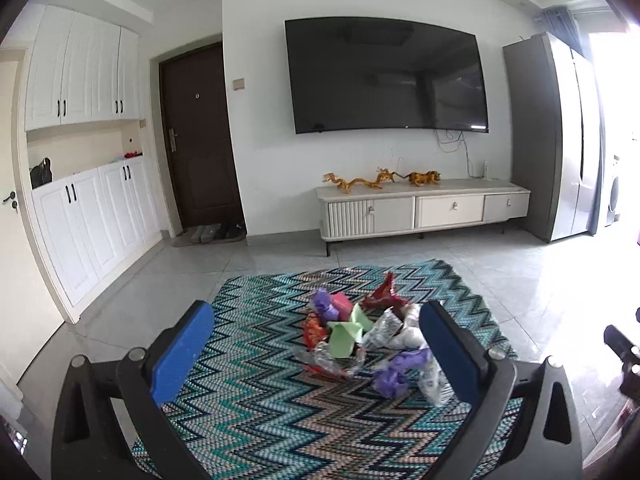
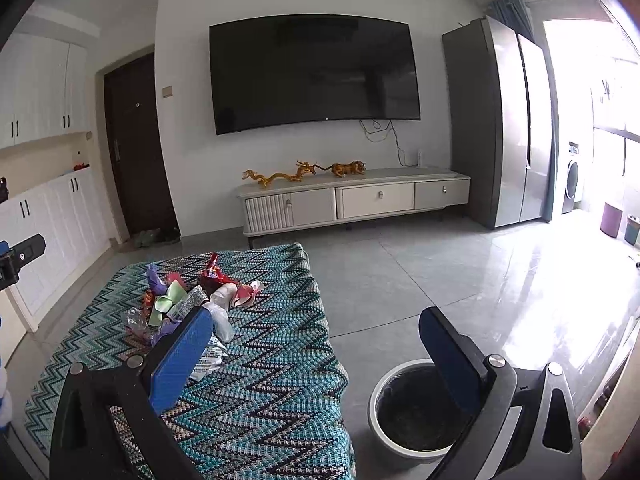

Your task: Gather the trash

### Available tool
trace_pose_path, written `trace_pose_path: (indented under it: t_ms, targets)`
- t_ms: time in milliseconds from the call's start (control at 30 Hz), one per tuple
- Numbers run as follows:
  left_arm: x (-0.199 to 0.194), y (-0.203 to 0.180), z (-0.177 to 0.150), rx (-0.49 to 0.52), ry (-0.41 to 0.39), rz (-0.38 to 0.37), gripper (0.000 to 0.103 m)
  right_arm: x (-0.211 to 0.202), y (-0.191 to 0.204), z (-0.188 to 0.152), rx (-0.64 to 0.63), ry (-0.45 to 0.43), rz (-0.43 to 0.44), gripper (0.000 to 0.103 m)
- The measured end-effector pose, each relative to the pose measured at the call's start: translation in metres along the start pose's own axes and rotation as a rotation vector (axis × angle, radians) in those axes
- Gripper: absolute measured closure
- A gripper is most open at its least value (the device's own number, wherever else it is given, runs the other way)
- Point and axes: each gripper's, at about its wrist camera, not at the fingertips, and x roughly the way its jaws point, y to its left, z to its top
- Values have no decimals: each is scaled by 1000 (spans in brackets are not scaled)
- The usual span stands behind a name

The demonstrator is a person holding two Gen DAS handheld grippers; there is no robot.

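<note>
Left view: right claw finger [image 1: 448,356] hides right edge of trash pile [image 1: 360,332]; clear wrappers there too crumpled to identify. Tabletop's zigzag cloth [image 1: 260,420] cut off at bottom edge. Right view: left finger [image 2: 180,356] covers near part of pile [image 2: 188,304]; printing on white packet [image 2: 208,360] unreadable. Bin [image 2: 404,412] partly hidden behind right finger [image 2: 448,356], contents too dark to tell. Balcony [image 2: 600,128] washed out by glare.

You see crinkled glossy wrappers [image 1: 368,340] and matt paper scraps on a woven zigzag cloth [image 1: 256,400]; polished floor tiles [image 2: 460,280]; glazed bin [image 2: 378,408].
</note>
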Motion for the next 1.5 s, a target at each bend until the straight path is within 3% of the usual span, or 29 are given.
trace_pose_path:
  t_ms: [167, 233, 333, 500, 567, 733, 800, 867, 900, 1167, 1333, 1500]
  targets:
    - [32, 21, -17, -17, 85, -79, 5, 18, 7, 3, 4, 61, 70, 0]
    - [42, 16, -25, -2, 123, -138, 9, 29, 13, 1, -10, 92, 95, 6]
    - [67, 4, -44, 36, 199, -230, 25, 50, 23, -5, -35, 155, 165, 19]
    - [112, -25, -69, 63, 318, -344, 26, 82, 32, -19, -66, 250, 268, 28]
    - [131, -37, -76, 68, 361, -383, 32, 92, 33, -21, -72, 276, 292, 29]
    - [175, -54, -90, 73, 452, -435, 33, 121, 39, -30, -79, 356, 361, 32]
    - [194, -59, -98, 79, 495, -427, 40, 132, 46, -34, -94, 382, 383, 32]
    - [207, -57, -107, 64, 541, -443, 63, 146, 55, -37, -99, 407, 418, 32]
    - [211, -55, -111, 46, 557, -458, 64, 154, 59, -39, -101, 421, 434, 32]
    - [199, -30, -117, -11, 517, -519, 72, 199, 94, -51, -129, 498, 513, 40]
    - [176, -15, -112, -37, 475, -539, 72, 219, 101, -64, -109, 544, 534, 56]
    - [146, 0, -101, -55, 425, -529, 72, 207, 102, -65, -112, 529, 535, 76]
